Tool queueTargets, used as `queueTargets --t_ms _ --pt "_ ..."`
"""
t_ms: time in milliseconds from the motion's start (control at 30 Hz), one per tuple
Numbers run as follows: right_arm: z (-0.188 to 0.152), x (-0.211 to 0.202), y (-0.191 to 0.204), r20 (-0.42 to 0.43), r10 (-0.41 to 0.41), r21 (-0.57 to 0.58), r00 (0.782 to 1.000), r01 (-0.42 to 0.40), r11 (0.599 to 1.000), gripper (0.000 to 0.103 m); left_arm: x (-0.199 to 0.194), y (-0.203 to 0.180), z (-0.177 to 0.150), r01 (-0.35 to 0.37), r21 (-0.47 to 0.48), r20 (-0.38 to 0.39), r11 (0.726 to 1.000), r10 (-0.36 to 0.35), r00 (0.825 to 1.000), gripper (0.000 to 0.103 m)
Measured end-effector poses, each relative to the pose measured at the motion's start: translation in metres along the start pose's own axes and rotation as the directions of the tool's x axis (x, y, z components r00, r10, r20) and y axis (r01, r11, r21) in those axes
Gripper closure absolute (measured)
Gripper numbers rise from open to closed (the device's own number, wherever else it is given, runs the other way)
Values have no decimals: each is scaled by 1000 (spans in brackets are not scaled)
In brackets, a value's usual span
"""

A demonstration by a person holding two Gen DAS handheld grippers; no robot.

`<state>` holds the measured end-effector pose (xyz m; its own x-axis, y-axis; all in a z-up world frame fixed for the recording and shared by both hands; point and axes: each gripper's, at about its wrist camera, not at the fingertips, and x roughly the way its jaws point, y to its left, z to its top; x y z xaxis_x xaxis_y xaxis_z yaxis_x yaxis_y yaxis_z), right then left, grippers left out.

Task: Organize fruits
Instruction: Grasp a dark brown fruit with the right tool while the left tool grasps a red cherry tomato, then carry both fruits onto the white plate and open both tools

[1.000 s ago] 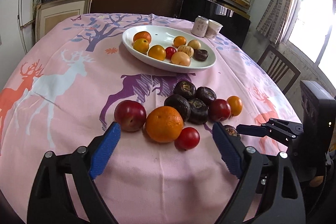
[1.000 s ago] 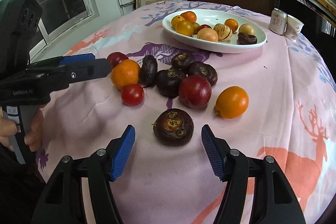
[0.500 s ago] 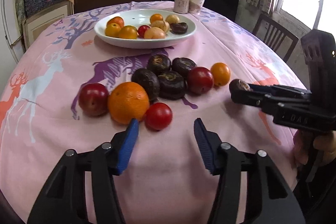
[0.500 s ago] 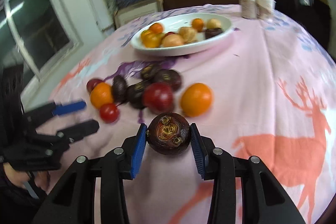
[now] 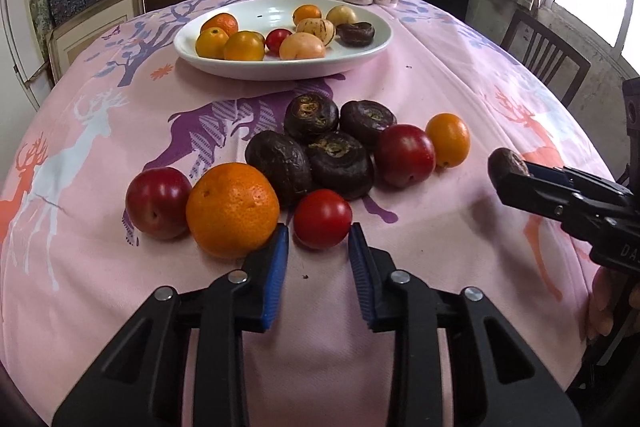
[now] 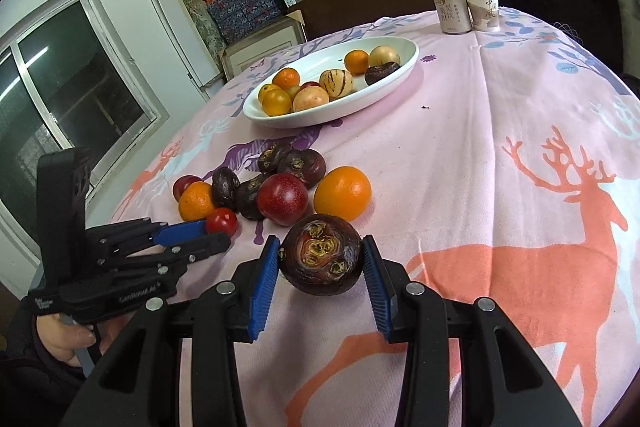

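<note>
Left wrist view: left gripper (image 5: 318, 247) has its jaws closing round the small red tomato (image 5: 322, 218) at the near end of the fruit pile, mid-table, pads flanking but prob. not pressing yet, presumably bound for the white dish (image 5: 368, 57) nr the far edge. Right wrist view: right gripper (image 6: 320, 261) pinches a dark water chestnut (image 6: 320, 255), apparently lifted just clear of the tablecloth (image 6: 500, 115) w/ the dish well beyond.

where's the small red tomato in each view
Left wrist: the tomato is low centre, at the tips of the closing left gripper, right of the big orange.
Right wrist: the tomato is at middle left, at the tips of the left gripper.
Shared landmark: the white plate of fruit beyond the pile.
</note>
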<state>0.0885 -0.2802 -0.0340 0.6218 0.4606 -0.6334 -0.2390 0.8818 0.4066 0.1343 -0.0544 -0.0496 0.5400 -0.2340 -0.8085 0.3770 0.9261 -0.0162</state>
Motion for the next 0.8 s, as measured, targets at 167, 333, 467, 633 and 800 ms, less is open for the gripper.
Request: queueTargets --t_ms 167,333,467,633,800 --pt "0 0 1 -3 5 -3 1000 -5 1000 61 4 -7 7 -37 28 1 999 37 999 72" --pt "-1 0 0 -4 6 -3 1000 -6 1000 61 9 -7 11 -25 22 -12 999 26 1000 70" --pt "-1 0 0 -4 6 -5 1000 -6 1000 61 2 -7 10 -8 23 21 1000 8 1000 76" --pt "-2 -1 1 5 7 -4 1000 -7 1000 61 -21 -8 3 43 10 67 999 -44 997 76" --pt "-2 -4 1 20 9 -7 1000 -9 1000 61 -51 -1 -2 83 -17 134 996 -80 988 76"
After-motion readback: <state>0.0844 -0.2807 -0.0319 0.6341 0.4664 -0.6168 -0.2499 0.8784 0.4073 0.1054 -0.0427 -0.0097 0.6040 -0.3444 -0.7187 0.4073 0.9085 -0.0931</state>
